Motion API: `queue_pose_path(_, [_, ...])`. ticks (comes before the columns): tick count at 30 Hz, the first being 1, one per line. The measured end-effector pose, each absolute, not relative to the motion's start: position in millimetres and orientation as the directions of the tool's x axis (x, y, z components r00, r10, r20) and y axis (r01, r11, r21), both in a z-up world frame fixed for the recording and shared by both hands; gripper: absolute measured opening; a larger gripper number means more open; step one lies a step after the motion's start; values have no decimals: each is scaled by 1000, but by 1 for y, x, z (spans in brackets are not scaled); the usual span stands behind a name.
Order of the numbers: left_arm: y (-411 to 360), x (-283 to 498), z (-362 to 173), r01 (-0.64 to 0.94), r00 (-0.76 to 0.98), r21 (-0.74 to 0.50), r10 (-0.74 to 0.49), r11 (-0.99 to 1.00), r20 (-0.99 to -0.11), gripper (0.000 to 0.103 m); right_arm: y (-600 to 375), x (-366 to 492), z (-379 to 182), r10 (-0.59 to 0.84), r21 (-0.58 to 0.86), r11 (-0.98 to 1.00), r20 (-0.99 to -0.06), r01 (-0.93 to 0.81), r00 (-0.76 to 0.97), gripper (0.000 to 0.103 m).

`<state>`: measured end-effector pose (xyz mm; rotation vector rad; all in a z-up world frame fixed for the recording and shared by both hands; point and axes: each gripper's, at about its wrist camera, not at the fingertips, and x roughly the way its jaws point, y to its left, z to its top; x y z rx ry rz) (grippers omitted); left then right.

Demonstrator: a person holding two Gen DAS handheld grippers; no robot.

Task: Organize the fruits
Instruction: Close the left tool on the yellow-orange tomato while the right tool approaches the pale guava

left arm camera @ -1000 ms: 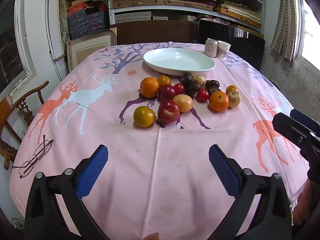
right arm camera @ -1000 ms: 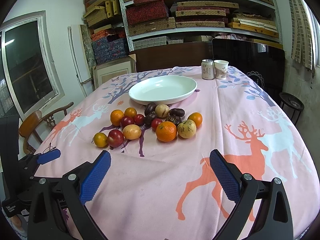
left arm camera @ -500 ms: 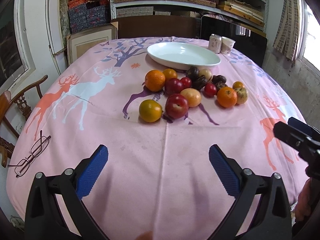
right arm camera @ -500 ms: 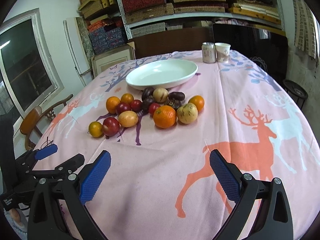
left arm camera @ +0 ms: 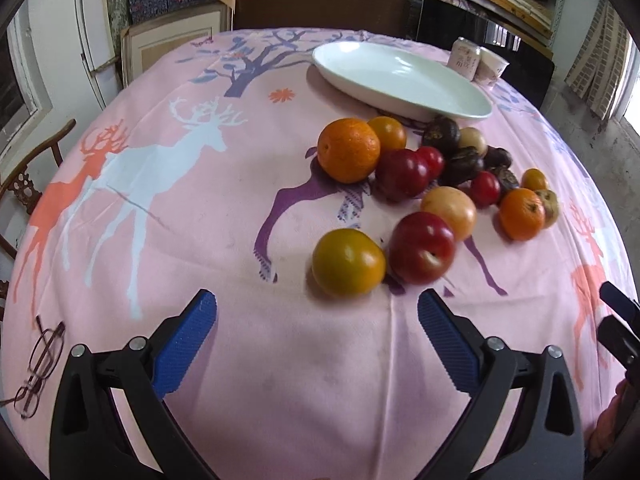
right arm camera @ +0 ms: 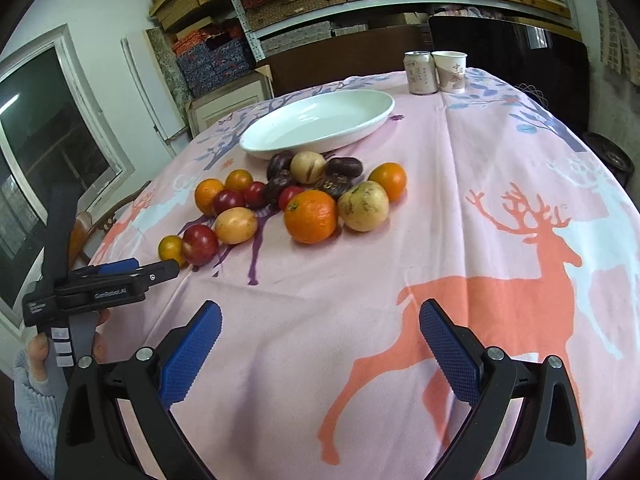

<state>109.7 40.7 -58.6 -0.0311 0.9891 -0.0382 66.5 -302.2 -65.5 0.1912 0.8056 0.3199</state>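
Several fruits lie in a cluster on the pink deer tablecloth, just in front of an empty white oval plate. Nearest my left gripper are a yellow-green orange and a red apple. The left gripper is open and empty, a short way before them. My right gripper is open and empty, nearer the table's edge, with a large orange and a pale yellow fruit ahead. The plate also shows in the right wrist view. The left gripper also shows at the left edge.
A drink can and a paper cup stand behind the plate. Eyeglasses lie at the table's left edge. A wooden chair stands to the left. Shelves with boxes line the back wall.
Both grippers have moved forward toward the fruit cluster; the left one has come close to the yellow-green orange and red apple. Both stay open.
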Motion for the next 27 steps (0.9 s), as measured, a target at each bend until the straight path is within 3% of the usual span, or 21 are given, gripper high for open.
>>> queue_pose_path(7, [50, 125, -67, 49, 554, -125, -131, 991, -822, 99, -318, 80, -68, 383, 334, 920, -667, -204, 639, 100])
queue_pose_path(13, [26, 121, -73, 145, 534, 68, -20, 987, -845, 99, -322, 97, -67, 363, 298, 931, -697, -211, 618, 100])
queue_pose_path(22, [42, 130, -68, 153, 547, -13, -96, 988, -831, 99, -332, 112, -81, 439, 400, 894, -697, -201, 567, 100])
queue_pose_path(27, [59, 130, -61, 147, 581, -42, -121, 988, -805, 98, -329, 109, -78, 418, 369, 906, -695, -209, 585, 100])
